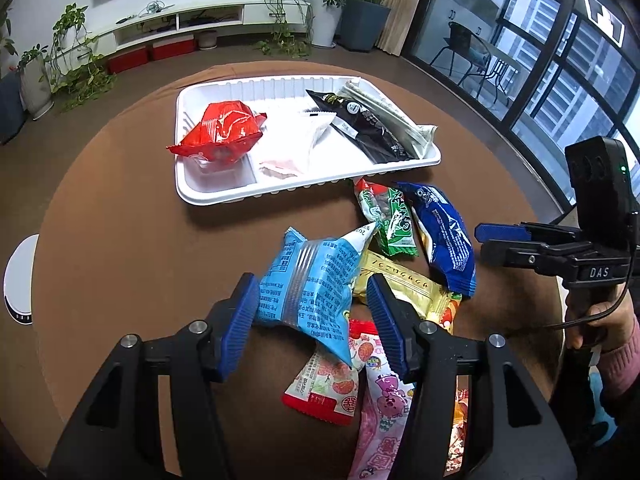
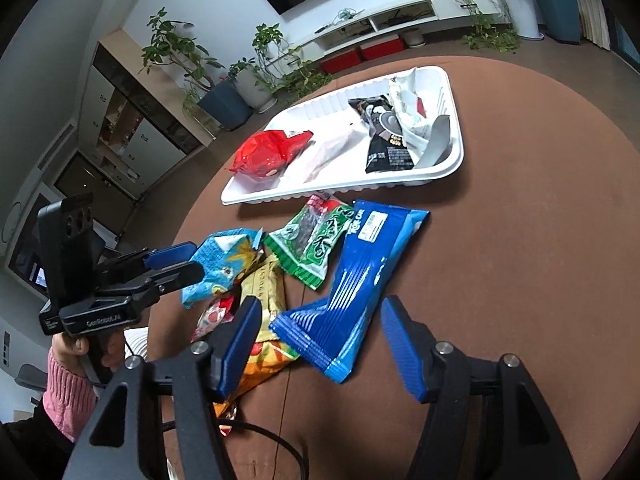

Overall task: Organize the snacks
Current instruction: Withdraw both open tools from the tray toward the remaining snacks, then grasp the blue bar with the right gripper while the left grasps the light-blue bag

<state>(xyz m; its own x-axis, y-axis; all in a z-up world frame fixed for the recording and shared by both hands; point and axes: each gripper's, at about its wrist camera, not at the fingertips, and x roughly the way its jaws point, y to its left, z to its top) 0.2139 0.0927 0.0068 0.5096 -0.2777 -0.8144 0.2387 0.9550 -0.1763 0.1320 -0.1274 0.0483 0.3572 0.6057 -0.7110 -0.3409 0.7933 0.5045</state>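
Note:
A white tray (image 1: 208,196) at the back of the round brown table holds a red packet (image 1: 224,130), a white packet (image 1: 308,136) and black packets (image 1: 368,124). In front lies a pile: a light blue packet (image 1: 308,284), a green packet (image 1: 388,216), a dark blue packet (image 1: 444,232), a gold packet (image 1: 404,284) and red and pink ones. My left gripper (image 1: 314,320) is open, its fingers on either side of the light blue packet. My right gripper (image 2: 320,344) is open around the dark blue packet (image 2: 360,280). The tray (image 2: 452,164) shows in the right wrist view too.
The brown table (image 1: 120,260) has bare room left of the pile and right of the tray (image 2: 540,240). A white round device (image 1: 20,280) sits at the table's left edge. A black cable (image 2: 280,444) lies near me. Plants and a TV shelf stand beyond.

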